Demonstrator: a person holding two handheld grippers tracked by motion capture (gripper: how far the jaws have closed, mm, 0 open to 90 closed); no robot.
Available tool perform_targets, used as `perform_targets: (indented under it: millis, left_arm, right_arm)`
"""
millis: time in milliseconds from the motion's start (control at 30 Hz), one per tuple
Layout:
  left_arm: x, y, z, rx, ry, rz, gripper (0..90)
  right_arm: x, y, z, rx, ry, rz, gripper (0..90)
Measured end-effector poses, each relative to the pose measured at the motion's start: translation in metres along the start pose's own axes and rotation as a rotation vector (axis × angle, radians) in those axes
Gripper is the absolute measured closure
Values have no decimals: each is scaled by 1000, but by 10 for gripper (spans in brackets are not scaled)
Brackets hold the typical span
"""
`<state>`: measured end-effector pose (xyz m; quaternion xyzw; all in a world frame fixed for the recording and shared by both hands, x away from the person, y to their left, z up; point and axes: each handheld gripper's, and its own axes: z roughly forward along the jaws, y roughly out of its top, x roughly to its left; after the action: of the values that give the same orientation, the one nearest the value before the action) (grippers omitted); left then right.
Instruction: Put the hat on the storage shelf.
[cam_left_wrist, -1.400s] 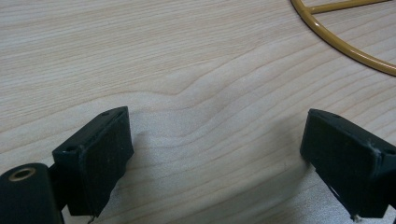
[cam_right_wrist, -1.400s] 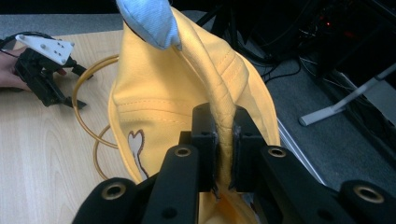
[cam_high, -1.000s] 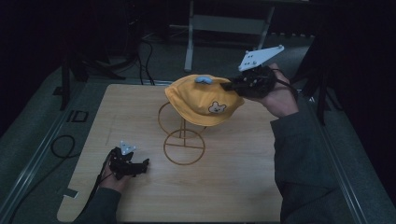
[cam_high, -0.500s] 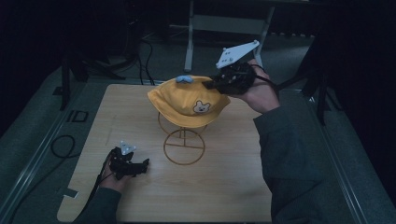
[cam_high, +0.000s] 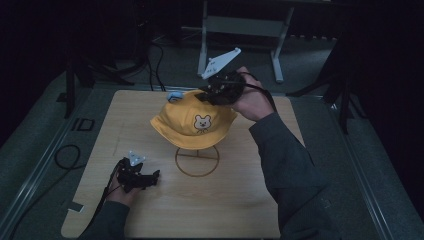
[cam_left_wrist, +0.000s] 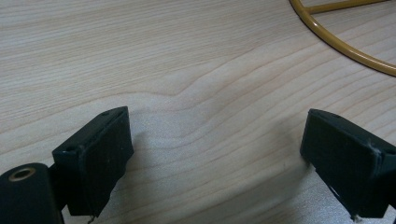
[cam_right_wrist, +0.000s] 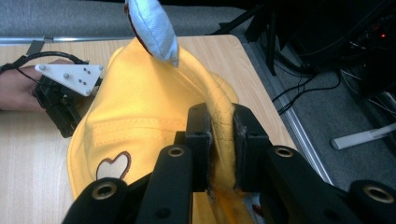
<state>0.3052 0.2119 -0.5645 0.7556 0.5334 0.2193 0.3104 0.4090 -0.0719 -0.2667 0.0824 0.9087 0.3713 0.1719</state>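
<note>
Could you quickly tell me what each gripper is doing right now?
Left gripper: open, nothing between its jaws, low over the table.
Right gripper: shut on the yellow hat's brim, jaws just easing open slightly.

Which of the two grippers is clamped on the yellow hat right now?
The right gripper: its jaws pinch the yellow hat's brim above the wire stand. The left gripper rests on the table, jaws wide apart, holding nothing.
</note>
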Motion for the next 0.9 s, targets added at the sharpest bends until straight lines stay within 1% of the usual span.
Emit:
perform_targets:
  millis: [167, 400, 467, 533, 600, 700, 767, 800, 833, 900]
  left_arm:
    - [0, 0, 0, -1, 0, -3, 93]
    - [0, 0, 0, -1, 0, -1, 93]
    - [0, 0, 0, -1, 0, -1, 94]
    - [0, 0, 0, -1, 0, -1, 94]
    - [0, 0, 0, -1, 1, -1, 94]
    - [0, 0, 0, -1, 0, -1, 93]
    - [0, 0, 0, -1, 1, -1, 94]
    - [0, 0, 0, -1, 0, -1, 93]
    - [0, 0, 0, -1, 1, -1, 93]
    - [0, 0, 0, -1, 1, -1, 93]
  right_arm:
    - [5, 5, 11, 30, 11, -12, 772]
    - [9, 1, 26, 88, 5, -23, 760]
    - [9, -1, 27, 90, 7, -12, 761]
    - [8, -3, 27, 100, 11, -14, 759]
    - [8, -4, 27, 104, 11, 0, 737]
    - [7, -5, 26, 97, 29, 12, 614]
    - [8, -4, 25, 86, 29, 30, 465]
    - [8, -4, 25, 84, 15, 38, 426]
    - [8, -4, 24, 79, 0, 46, 360]
    - [6, -4, 21, 65, -30, 64, 276]
